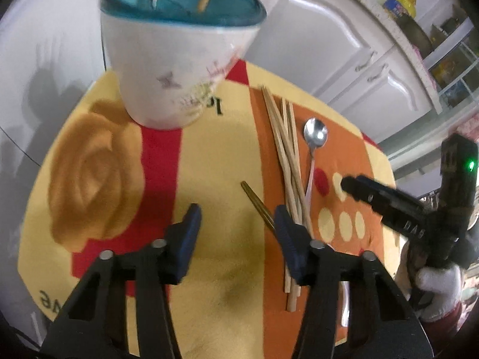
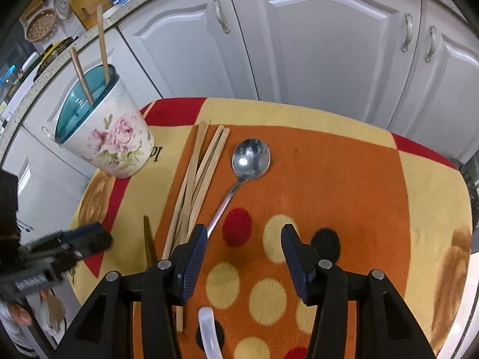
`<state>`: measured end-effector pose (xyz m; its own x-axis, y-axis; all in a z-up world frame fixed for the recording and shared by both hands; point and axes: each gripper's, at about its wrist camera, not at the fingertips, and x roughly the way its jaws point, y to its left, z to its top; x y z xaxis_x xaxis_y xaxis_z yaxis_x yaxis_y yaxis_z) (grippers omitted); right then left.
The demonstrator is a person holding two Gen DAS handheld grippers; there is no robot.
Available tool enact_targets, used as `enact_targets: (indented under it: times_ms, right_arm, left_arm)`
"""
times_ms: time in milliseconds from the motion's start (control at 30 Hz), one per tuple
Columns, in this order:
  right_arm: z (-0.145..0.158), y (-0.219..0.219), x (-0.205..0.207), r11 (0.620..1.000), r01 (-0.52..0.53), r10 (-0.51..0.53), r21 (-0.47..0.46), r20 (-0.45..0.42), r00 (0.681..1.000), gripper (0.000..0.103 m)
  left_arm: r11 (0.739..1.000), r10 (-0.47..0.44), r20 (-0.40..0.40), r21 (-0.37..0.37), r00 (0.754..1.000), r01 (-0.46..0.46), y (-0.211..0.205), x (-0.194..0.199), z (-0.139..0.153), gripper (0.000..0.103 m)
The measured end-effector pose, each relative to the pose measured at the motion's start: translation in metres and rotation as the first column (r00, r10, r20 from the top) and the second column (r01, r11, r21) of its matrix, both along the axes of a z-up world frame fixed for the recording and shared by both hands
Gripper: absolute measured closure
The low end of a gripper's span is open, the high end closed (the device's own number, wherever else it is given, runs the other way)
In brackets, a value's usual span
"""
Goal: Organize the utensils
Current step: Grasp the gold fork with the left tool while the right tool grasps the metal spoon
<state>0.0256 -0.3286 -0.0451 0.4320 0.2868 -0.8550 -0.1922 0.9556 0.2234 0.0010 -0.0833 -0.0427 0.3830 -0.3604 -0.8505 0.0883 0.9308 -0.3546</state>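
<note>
A white floral holder with a teal inside (image 2: 110,137) stands at the mat's far left with two wooden sticks in it; it also shows in the left wrist view (image 1: 176,59). Several wooden chopsticks (image 2: 199,179) lie in a bundle on the orange mat, also in the left wrist view (image 1: 287,161). A metal spoon with a clear handle (image 2: 250,158) lies right of them, also in the left wrist view (image 1: 314,137). A dark gold chopstick (image 1: 257,205) lies left of the bundle. My left gripper (image 1: 238,218) is open and empty above the mat. My right gripper (image 2: 244,239) is open and empty over the spoon handle.
The patterned mat (image 2: 359,179) covers a small table. White cabinet doors (image 2: 314,45) stand behind it. A countertop with boards and baskets (image 2: 60,9) is at the upper left. My right gripper shows at the right of the left wrist view (image 1: 389,200).
</note>
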Motion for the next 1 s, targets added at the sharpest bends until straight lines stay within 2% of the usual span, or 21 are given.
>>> enact_targets:
  times_ms: [100, 267, 333, 433, 500, 567, 633, 767, 1000]
  right_arm:
    - [0.0, -0.003, 0.015, 1.0, 0.003, -0.003, 0.031, 0.01, 1.0, 0.054]
    - [-0.006, -0.004, 0.046, 0.998, 0.007, -0.008, 0.061, 0.021, 1.0, 0.054]
    - [-0.01, -0.004, 0.057, 0.998, 0.001, -0.002, 0.055, 0.027, 1.0, 0.054]
    - [-0.015, -0.005, 0.072, 0.998, -0.018, 0.016, 0.053, 0.038, 0.999, 0.063]
    - [-0.019, -0.005, 0.078, 0.997, -0.045, 0.042, 0.066, 0.036, 0.998, 0.072]
    - [-0.021, -0.002, 0.079, 0.995, -0.083, 0.08, 0.062, 0.038, 0.996, 0.091]
    - [-0.023, 0.002, 0.077, 0.994, -0.106, 0.104, 0.033, 0.049, 0.993, 0.097]
    - [-0.014, 0.001, 0.069, 0.992, -0.117, 0.114, 0.036, 0.08, 0.99, 0.101]
    - [0.001, -0.009, 0.058, 0.992, -0.12, 0.117, 0.029, 0.09, 0.989, 0.101]
  left_arm:
    - [1.0, -0.014, -0.017, -0.012, 1.0, 0.014, -0.01, 0.004, -0.004, 0.056]
    - [0.999, -0.021, -0.043, 0.024, 0.999, 0.022, -0.025, 0.014, -0.011, 0.056]
    - [0.999, -0.019, -0.05, 0.042, 0.999, 0.021, -0.03, 0.019, -0.014, 0.06]
    - [0.998, -0.027, -0.041, 0.062, 0.999, 0.029, -0.034, 0.024, -0.014, 0.066]
    - [0.996, -0.038, -0.037, 0.074, 0.999, 0.04, -0.036, 0.027, -0.015, 0.074]
    - [0.994, -0.051, -0.029, 0.092, 0.998, 0.054, -0.038, 0.027, -0.017, 0.089]
    - [0.993, -0.066, -0.017, 0.095, 0.998, 0.067, -0.039, 0.028, -0.018, 0.089]
    - [0.996, -0.072, -0.013, 0.06, 0.997, 0.073, -0.03, 0.026, -0.016, 0.098]
    - [0.999, -0.044, 0.093, 0.012, 0.995, 0.043, -0.005, 0.018, 0.019, 0.099]
